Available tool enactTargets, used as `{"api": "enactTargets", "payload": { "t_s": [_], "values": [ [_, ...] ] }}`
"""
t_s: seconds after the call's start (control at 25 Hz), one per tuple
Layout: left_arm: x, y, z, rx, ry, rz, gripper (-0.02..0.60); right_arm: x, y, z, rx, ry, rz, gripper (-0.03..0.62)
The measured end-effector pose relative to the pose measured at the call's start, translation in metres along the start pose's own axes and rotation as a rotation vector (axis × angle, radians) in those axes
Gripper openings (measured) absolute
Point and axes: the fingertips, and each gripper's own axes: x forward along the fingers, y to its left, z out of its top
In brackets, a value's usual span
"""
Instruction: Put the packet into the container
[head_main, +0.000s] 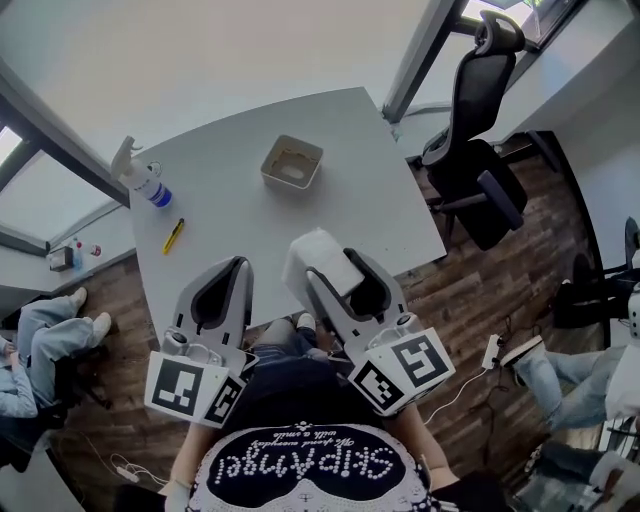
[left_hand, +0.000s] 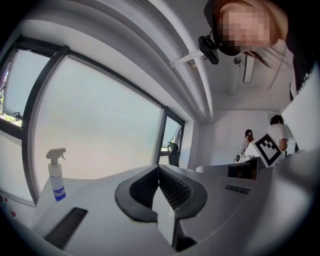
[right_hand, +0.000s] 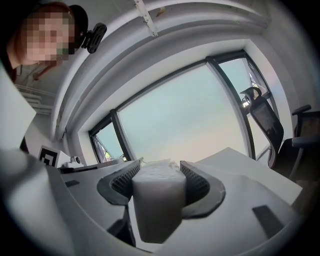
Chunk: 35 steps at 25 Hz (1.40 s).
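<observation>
- The packet (right_hand: 157, 200), white and soft-looking, is clamped between the jaws of the right gripper (right_hand: 159, 172). It is held in the air, well short of the container (head_main: 292, 162), on the person's side of it.
- The left gripper (left_hand: 159, 172) is seen with its jaws brought together on nothing. It is held just beside the right one, equally far back from the container.
- The container is found open on the table (head_main: 380, 200), nothing over its mouth. The carry across to it is judged to be the step in hand.
- First risk: part of the packet appears to stand out past the jaw tips, so a squashy pack could be let slip if swung quickly.
- Second risk: the container looks small and light, so it could be nudged, or its rim caught, if the packet is released off-centre.
- The spray bottle (head_main: 145, 182) and yellow pen (head_main: 173, 235), left of the container, are thought to be clear of the path.
- The container is shown only in the head view. The bite of the ribbed pads on the packet is shown plainly only in the right gripper view, where no container is seen.
</observation>
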Motion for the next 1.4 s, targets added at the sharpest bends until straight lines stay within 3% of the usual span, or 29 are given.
{"api": "enactTargets", "payload": {
  "t_s": [1.4],
  "values": [
    [0.012, 0.049, 0.001, -0.045, 0.043, -0.052, 0.008, 0.042, 0.014, -0.007, -0.008, 0.059, -0.073, 0.256]
  ]
}}
